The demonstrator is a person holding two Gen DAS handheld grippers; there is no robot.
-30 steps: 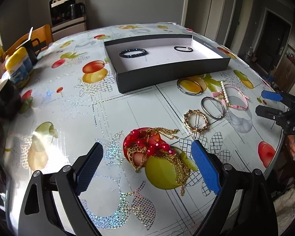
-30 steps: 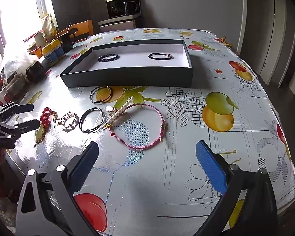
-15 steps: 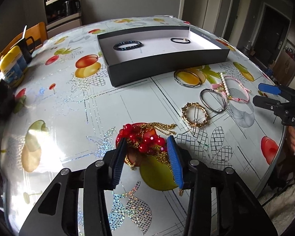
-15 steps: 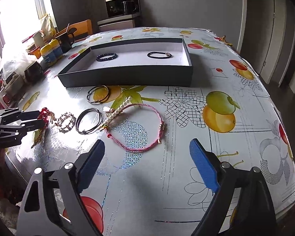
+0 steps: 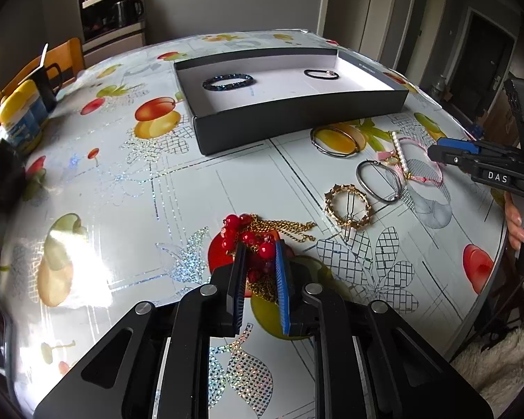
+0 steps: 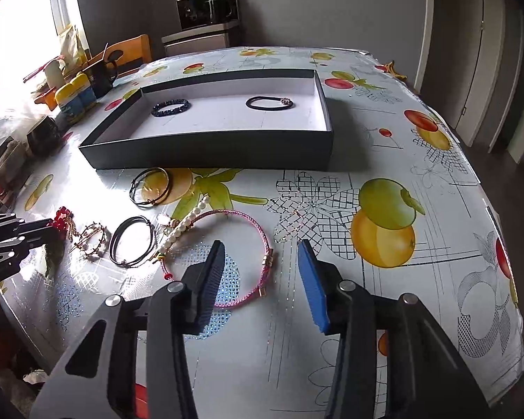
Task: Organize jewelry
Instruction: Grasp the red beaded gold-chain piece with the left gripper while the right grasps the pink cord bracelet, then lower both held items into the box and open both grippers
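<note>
My left gripper (image 5: 261,248) is closing on a red bead and gold chain necklace (image 5: 248,230) that lies on the table; its pads press the beads. My right gripper (image 6: 262,244) is closing too, and the right side of a pink cord bracelet (image 6: 255,225) lies between its fingers, which stand clear of it. A dark shallow box (image 6: 209,157) behind holds a blue bead bracelet (image 6: 170,107) and a black hair tie (image 6: 269,102). On the table between the grippers lie a pearl string (image 6: 188,223), a dark bangle (image 6: 132,241) and a gold crown bracelet (image 6: 91,241).
A pair of thin bangles (image 6: 150,186) lies just in front of the box. Bottles (image 6: 75,96), a dark mug (image 6: 103,73) and a chair stand at the far left. The table's edge runs close under both grippers. A person's hand (image 5: 517,216) holds the right gripper.
The left jaws have gone from wide apart to pinching the red necklace. The right gripper has moved forward over the pink bracelet and its jaws have narrowed.
</note>
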